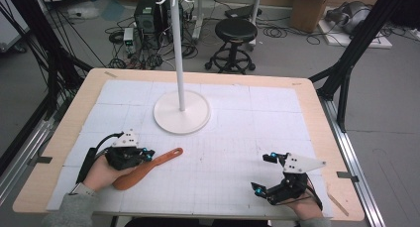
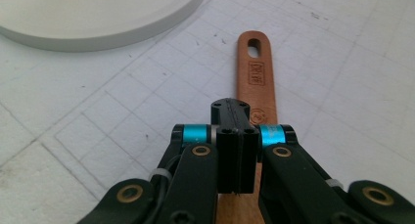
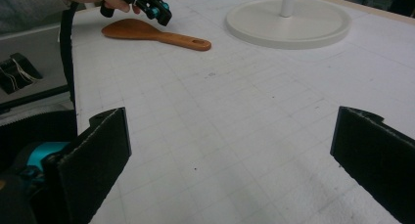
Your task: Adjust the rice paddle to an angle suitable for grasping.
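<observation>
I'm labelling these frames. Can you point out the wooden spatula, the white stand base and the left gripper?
Wooden spatula (image 3: 147,32), right gripper view, on the neck between blade and handle.
White stand base (image 1: 195,120), high view, on the bare disc.
Left gripper (image 2: 236,131), left gripper view, at the closed jaw tips.

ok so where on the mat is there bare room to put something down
The widest bare patch lies between the wooden spatula and the right gripper, below the white stand base. The far right corner of the mat beyond the base is also free. It is crowded at the near left, where the shut left gripper hovers over the spatula.
</observation>
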The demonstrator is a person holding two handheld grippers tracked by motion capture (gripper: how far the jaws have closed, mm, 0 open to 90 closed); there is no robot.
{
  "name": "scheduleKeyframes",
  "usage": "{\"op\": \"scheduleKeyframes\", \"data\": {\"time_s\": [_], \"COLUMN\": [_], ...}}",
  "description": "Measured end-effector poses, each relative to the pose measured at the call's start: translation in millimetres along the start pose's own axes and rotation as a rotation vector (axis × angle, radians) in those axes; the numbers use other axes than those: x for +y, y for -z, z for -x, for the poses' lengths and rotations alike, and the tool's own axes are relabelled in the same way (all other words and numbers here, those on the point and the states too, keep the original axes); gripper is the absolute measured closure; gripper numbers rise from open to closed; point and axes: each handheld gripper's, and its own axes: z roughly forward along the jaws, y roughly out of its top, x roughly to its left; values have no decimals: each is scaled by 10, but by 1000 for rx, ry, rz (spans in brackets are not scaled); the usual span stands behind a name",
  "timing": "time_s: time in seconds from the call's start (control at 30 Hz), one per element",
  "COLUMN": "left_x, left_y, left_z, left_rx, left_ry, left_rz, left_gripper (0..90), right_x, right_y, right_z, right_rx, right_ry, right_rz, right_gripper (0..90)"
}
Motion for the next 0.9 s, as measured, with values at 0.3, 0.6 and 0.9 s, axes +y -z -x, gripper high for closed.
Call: {"op": "scheduleKeyframes", "data": {"time_s": [0.3, 0.6, 0.9], "left_x": [66, 122, 116], "left_y": [-130, -251, -231], "left_z": [-54, 36, 80], "left_rx": [16, 21, 8], "left_ry": [42, -19, -46], "left_rz": [-62, -103, -111], "left_gripper": [896, 896, 897], "right_x": [1, 2, 2], "right_y": [-10, 6, 22], "right_z": [-1, -2, -7], "right_rx": [2, 4, -2], "right_ry": [3, 1, -5], "right_rz": [-6, -4, -3], "right_gripper": [0, 0, 0]}}
